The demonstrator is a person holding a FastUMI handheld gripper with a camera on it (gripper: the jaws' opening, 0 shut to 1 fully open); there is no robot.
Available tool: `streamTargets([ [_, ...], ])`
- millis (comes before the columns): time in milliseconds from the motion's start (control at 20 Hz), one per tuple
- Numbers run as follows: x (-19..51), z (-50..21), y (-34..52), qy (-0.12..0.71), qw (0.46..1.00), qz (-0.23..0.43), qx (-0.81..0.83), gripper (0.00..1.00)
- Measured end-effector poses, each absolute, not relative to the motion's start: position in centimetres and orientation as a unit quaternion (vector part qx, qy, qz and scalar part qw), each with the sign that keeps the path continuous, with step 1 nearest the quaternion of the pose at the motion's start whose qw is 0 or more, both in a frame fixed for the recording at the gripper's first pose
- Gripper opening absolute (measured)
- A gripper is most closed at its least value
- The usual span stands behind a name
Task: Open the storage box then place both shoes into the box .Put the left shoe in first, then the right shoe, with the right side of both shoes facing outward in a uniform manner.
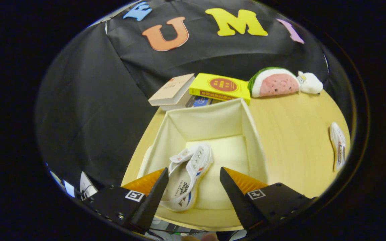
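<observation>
1. We see one shoe [187,179] lying on its side on the floor of the open storage box [209,118], toward the box's near left wall, with its side stripes and printing turned up toward us
2. The gripper [193,187] hangs above the near end of the box with its jaws spread wide and nothing between them; the left finger's tip sits close over the shoe's edge, the right finger is apart from it
3. The second shoe [338,145] lies on the table [290,134] well to the right of the box, still to be packed
4. We judge the main risk to be orientation: the second shoe could go in facing the wrong way, so the two would not match
5. A wide grasp could also snag the soft box wall, and the first shoe could be nudged when the next one lands beside it
6. The second shoe is squeezed and curved at the view's margin, so we cannot tell its toe from its heel
7. The box's near wall is hidden behind the fingers, and we cannot tell left shoe from right
8. Books [193,88] and plush toys [281,82] sit beyond the box, clear of the work
</observation>
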State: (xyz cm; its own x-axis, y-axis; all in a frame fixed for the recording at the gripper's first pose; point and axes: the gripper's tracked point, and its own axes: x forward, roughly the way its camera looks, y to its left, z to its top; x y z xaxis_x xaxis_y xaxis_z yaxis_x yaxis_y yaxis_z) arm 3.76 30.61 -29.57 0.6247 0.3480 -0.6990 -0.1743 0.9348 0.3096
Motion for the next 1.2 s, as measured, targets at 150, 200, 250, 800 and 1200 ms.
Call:
streamTargets([
  [150,3.8,-26.2,26.2,0.362,0.919,0.139,0.076,0.95],
  [200,3.8,-25.1,24.7,0.348,0.924,0.139,0.071,0.96],
  [250,3.7,-24.2,22.9,0.334,0.930,0.136,0.066,0.96],
  [800,4.2,-21.0,-1.8,0.261,0.963,0.068,0.012,0.96],
  [1200,2.3,-27.0,-17.9,0.292,0.956,-0.007,0.017,0.96],
])
